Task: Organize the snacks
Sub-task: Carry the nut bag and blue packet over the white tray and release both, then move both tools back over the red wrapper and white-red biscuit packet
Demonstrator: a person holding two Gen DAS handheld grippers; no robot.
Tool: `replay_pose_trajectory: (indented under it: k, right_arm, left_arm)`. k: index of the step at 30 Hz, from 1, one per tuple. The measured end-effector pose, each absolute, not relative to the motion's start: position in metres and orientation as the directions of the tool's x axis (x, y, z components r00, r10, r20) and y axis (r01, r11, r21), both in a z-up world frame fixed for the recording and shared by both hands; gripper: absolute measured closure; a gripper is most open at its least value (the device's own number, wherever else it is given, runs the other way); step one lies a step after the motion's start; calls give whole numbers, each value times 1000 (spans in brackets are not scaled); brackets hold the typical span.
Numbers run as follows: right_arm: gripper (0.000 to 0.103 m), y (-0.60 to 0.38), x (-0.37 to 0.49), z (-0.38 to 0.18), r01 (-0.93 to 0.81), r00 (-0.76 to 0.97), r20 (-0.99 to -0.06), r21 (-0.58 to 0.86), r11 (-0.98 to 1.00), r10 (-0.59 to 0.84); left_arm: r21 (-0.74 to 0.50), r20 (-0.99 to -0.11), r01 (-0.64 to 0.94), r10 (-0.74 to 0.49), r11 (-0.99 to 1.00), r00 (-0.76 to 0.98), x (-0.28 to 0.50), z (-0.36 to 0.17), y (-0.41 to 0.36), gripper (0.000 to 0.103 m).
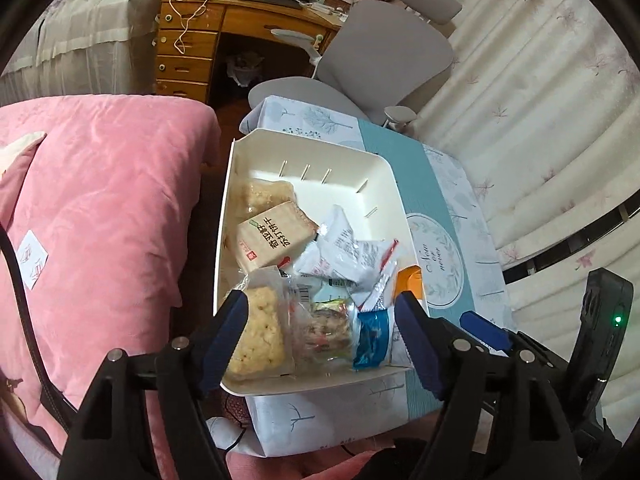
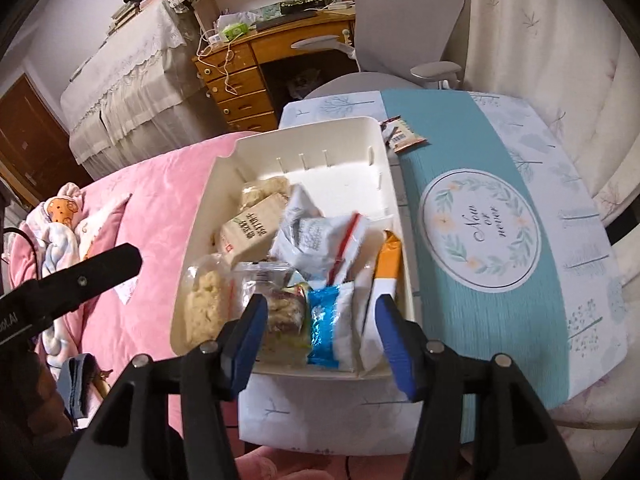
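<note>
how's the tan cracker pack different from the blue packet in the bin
The tan cracker pack is a boxy paper-coloured block with dark printed characters; the blue packet is flatter, shiny and crinkled. The tan pack lies farther back, toward the bin's left side; the blue one lies at the near edge. Both sit inside the white bin.

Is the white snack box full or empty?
Partly full. The white box holds a heap of snack packets at its near end; its far end shows bare floor.

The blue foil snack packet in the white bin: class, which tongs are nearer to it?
Right. The right tongs are open around the blue foil packet; the left tongs are open further left in the white bin, around the pale rice cake.
</note>
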State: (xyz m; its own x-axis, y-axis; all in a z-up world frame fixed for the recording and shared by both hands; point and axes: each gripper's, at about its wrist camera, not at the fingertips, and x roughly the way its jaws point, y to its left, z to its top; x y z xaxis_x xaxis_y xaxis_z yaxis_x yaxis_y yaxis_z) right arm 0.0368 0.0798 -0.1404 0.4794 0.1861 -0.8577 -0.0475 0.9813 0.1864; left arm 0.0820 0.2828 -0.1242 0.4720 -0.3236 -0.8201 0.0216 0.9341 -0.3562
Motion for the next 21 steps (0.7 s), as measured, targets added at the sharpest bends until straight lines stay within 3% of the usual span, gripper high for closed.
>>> replay_pose_trajectory:
  k: [13,21]
  right_arm:
    - [46,-2,61,-152,-21,449,-869,224,974,209]
    - [46,-91,101,-159,-72,419,-869,255,964,262]
  left_arm:
    - [-318,-859,-29,-275,948,432,113,-129,208,23]
    - [-255,-872,-141,-165,957,461,126,-118,133,21]
